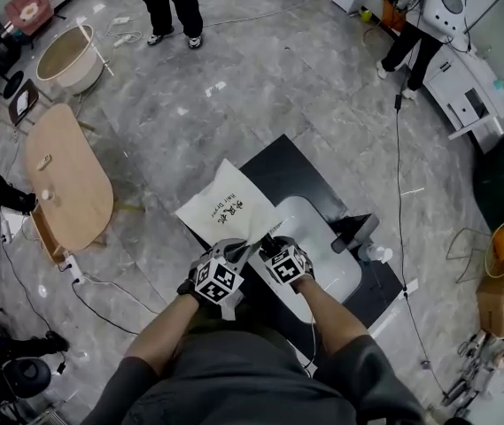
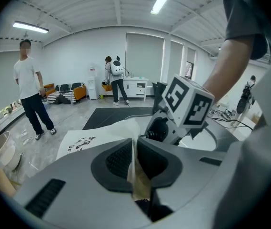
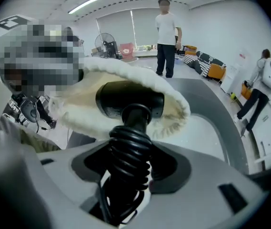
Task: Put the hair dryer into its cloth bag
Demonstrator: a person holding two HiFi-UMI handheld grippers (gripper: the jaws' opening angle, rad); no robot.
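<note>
Here, in the head view, the left gripper [image 1: 243, 253] and the right gripper [image 1: 274, 246] are meeting over a white table [image 1: 331, 264]. They are at the near edge of a cream cloth bag [image 1: 227, 209] bearing black print.

In the left gripper view, the left gripper [image 2: 135, 159] is pinching a fold of the cloth bag [image 2: 92, 140] between clenched jaws. The right gripper's marker cube [image 2: 187, 106] is showing just beyond.

In the right gripper view, the right gripper [image 3: 130, 161] is grasping the hair dryer [image 3: 130, 101] by its coiled black cord [image 3: 130, 151], with the jaws standing wide around the coil. The bag's fleecy mouth [image 3: 173, 104] is encircling the dryer's black body. A person in a white shirt [image 3: 166, 32] is standing behind.
</note>
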